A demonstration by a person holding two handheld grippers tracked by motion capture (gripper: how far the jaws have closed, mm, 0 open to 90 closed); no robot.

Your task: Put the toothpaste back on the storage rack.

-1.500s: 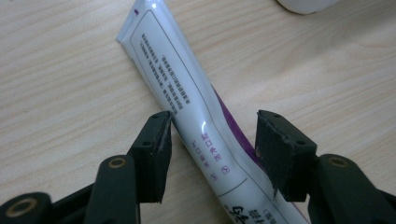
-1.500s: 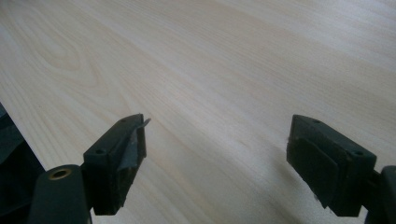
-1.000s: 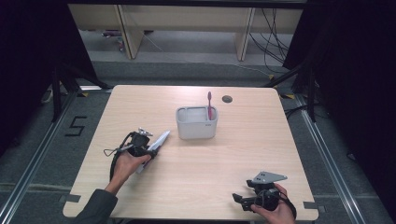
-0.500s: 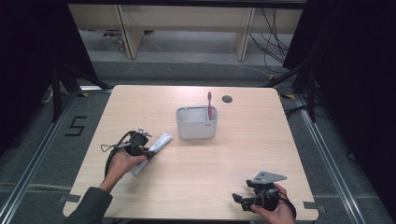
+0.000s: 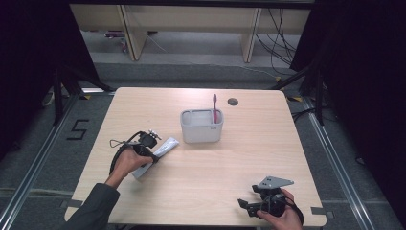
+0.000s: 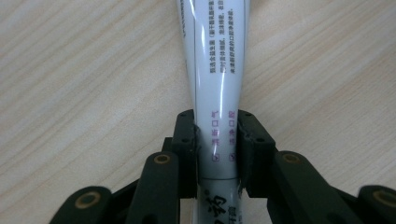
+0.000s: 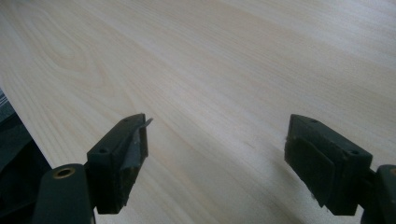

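Observation:
A white toothpaste tube (image 6: 216,65) with printed text runs lengthwise between the jaws of my left gripper (image 6: 217,140), which is shut on it just above the wooden table. In the high view that tube (image 5: 162,149) lies slanted at the table's left, with the left gripper (image 5: 149,149) on its near part. A pale grey bin (image 5: 201,132) stands at the table's middle, and a pink toothbrush (image 5: 215,108) stands upright in its right side. My right gripper (image 5: 247,205) rests near the front right edge. Its jaws stand wide apart over bare wood (image 7: 217,144).
A small dark round hole (image 5: 233,101) sits in the tabletop (image 5: 268,143) behind the bin. Table legs and cables show on the floor beyond the far edge. The table's left edge (image 7: 18,116) lies close to the right gripper's jaw.
The left gripper, with the toothpaste tube in it, has drifted slightly toward the person and lower over the table. The right gripper has stayed put.

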